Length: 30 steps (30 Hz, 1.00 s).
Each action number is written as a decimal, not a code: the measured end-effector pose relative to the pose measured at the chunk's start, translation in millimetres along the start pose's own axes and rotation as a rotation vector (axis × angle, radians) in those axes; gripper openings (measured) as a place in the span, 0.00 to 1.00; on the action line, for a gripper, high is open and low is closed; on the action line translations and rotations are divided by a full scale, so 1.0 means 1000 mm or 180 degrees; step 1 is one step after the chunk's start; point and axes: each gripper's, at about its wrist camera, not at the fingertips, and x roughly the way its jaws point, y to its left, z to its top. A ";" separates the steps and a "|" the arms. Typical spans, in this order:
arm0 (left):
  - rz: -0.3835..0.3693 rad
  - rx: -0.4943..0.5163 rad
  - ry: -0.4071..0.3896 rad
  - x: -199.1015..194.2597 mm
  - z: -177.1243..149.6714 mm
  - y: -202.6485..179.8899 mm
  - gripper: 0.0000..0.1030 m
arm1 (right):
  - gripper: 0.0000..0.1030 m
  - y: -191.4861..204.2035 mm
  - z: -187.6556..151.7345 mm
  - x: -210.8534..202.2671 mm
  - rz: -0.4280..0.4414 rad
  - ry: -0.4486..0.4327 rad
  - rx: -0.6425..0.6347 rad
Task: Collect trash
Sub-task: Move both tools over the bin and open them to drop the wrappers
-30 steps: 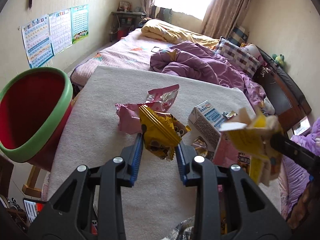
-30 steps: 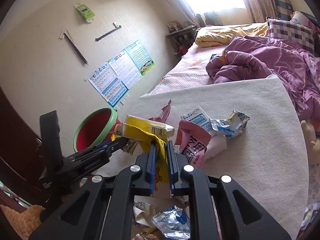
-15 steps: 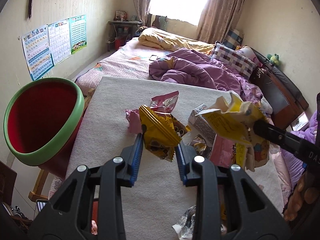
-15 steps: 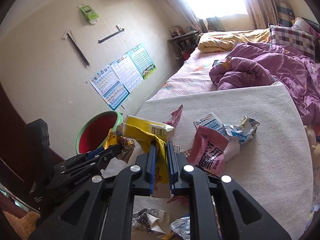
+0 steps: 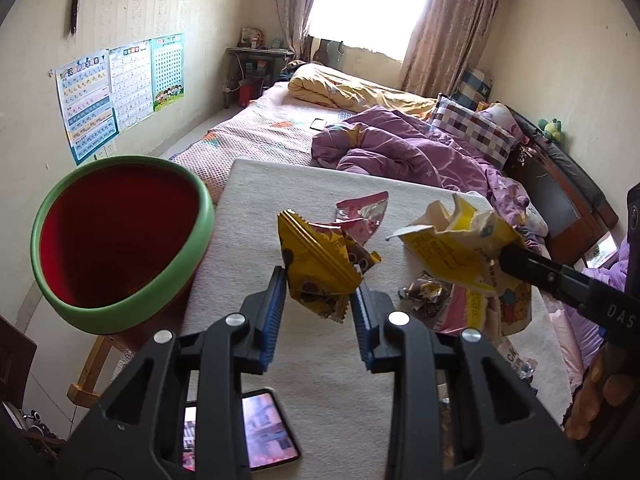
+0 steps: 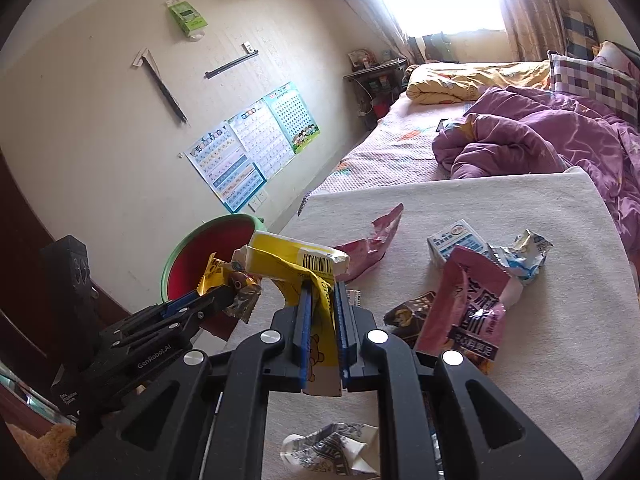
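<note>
My left gripper is shut on a crumpled yellow snack wrapper, held above the white mat. To its left stands the red bin with a green rim, its mouth facing me. My right gripper is shut on a flattened yellow carton, which also shows at the right in the left wrist view as the yellow carton. In the right wrist view the left gripper hangs by the bin with its wrapper.
Loose trash lies on the mat: a pink wrapper, a white-blue milk carton, a pink packet, a crumpled foil wrapper. A phone lies below the left gripper. A bed with a purple quilt stands behind.
Both grippers have drawn back and left with their trash. The bin has shifted towards the middle of the left view, and the right gripper's carton has come nearer the left gripper.
</note>
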 end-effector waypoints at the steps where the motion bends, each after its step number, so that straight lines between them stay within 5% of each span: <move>1: 0.0006 -0.0011 -0.0007 -0.002 0.000 0.004 0.30 | 0.11 0.003 0.000 0.002 -0.0001 0.0004 -0.0004; 30: 0.0284 -0.0143 -0.0124 -0.027 0.013 0.112 0.30 | 0.11 0.067 0.001 0.046 0.0049 0.0009 -0.0108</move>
